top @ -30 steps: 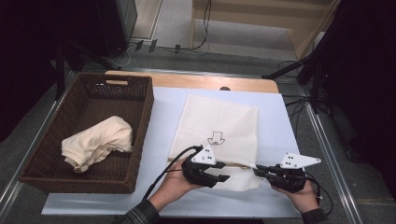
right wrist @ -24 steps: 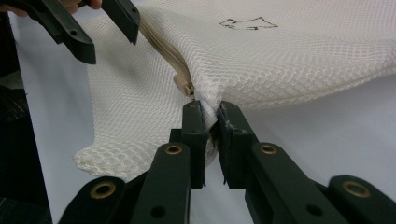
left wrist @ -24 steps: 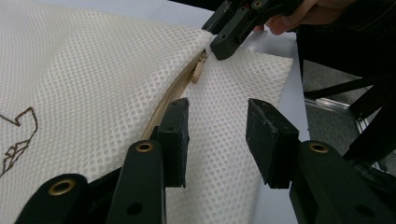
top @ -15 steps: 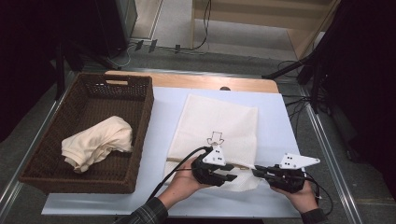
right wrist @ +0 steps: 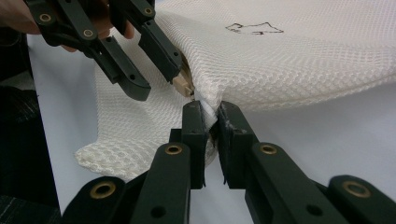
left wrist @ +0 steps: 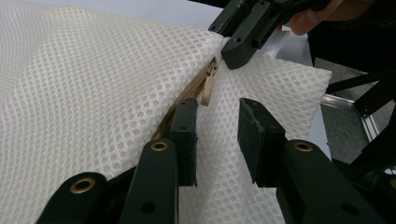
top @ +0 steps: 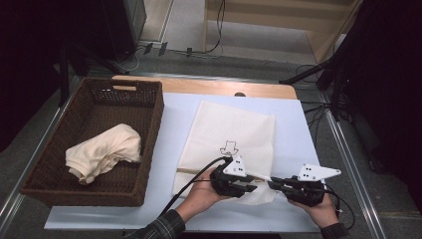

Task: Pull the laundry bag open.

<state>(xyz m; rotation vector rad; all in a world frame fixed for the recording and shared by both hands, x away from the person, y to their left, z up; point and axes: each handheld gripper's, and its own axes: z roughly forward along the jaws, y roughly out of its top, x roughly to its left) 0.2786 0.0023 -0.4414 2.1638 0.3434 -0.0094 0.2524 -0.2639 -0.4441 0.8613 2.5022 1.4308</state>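
A white mesh bag (top: 234, 129) with a small black drawing lies flat on the white table top (top: 298, 134). Its beige zipper runs along the near edge, and the zipper pull (left wrist: 207, 88) (right wrist: 183, 83) sits near the right end. My right gripper (top: 272, 183) (right wrist: 211, 109) is shut on the bag's mesh edge just beyond the pull. My left gripper (top: 254, 186) (left wrist: 215, 109) lies on the mesh along the zipper, pointing at the right gripper (left wrist: 229, 39). Its jaws have just been closing and still stand apart, with the pull just ahead of the tips and nothing pinched.
A brown wicker basket (top: 149, 149) stands at the left of the table with a crumpled cream cloth (top: 102, 152) inside. A wooden strip (top: 214, 87) edges the far side. Dark stands and cables surround the table.
My left gripper has slid to the right along the bag's near edge, close up to the right gripper, and its jaws have narrowed. The right gripper has kept still.
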